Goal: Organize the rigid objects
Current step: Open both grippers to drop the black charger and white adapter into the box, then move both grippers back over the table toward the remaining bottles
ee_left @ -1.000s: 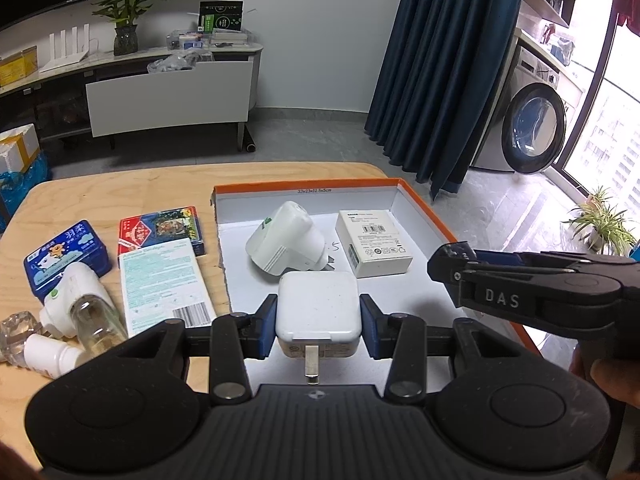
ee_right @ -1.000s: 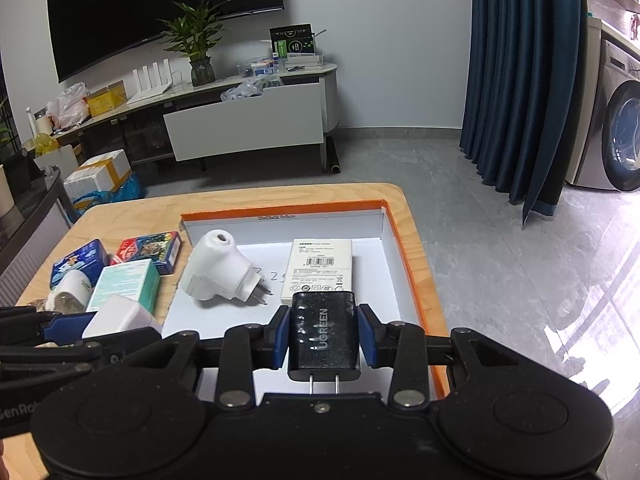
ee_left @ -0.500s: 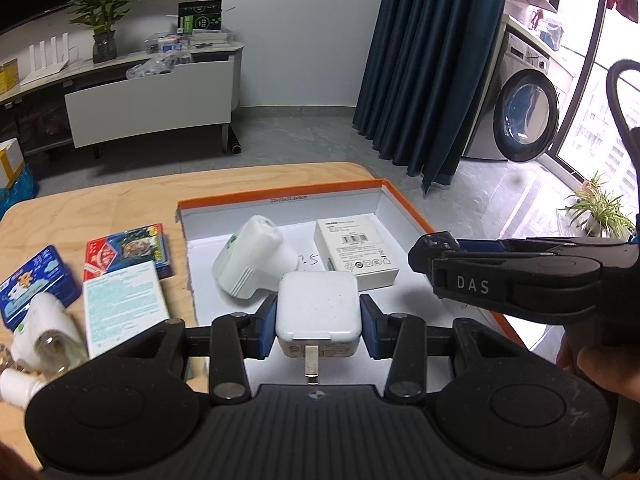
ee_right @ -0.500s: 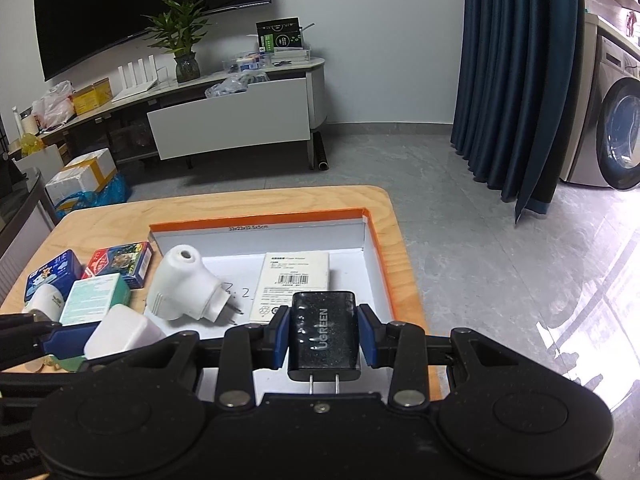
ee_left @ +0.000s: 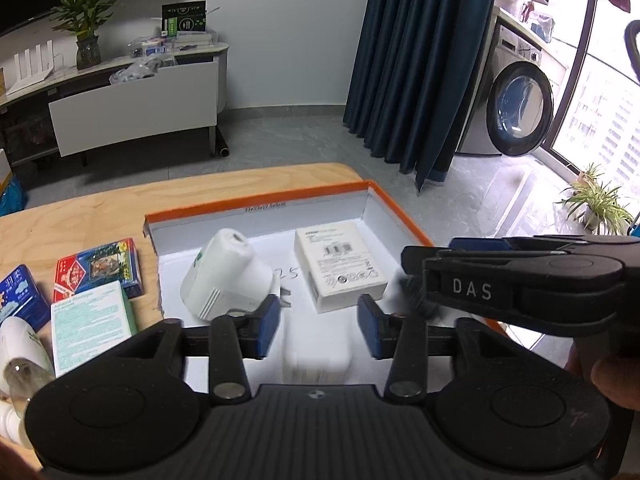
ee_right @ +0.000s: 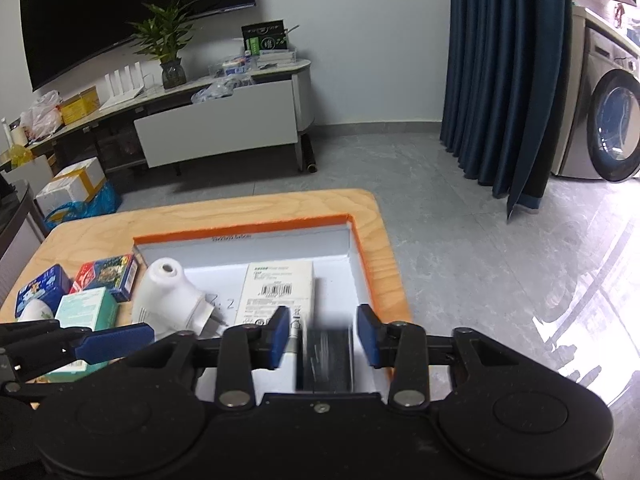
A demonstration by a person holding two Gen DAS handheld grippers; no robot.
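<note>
My left gripper (ee_left: 319, 328) hangs over the near part of the orange-rimmed white box (ee_left: 256, 210). Its jaws are opening, and the white charger (ee_left: 316, 354) is a blur between and below the pads, touching neither. In the right wrist view my right gripper (ee_right: 323, 338) is also over the box, near its right wall, with its jaws opening. The black charger (ee_right: 326, 360) is a blur just below its pads, free of them. A white plug adapter (ee_left: 224, 280) and a small white carton (ee_left: 340, 268) lie in the box.
On the wooden table (ee_left: 80, 216), left of the box, lie a red card pack (ee_left: 100, 266), a blue tin (ee_left: 18, 300), a green-and-white carton (ee_left: 90, 324) and a white bottle (ee_left: 20, 344). The table's right edge runs close beside the box, with grey floor beyond.
Both grippers' jaws have parted. The white charger and the black charger have slipped out of the pads and blur downward. The left gripper has moved right over the box.
</note>
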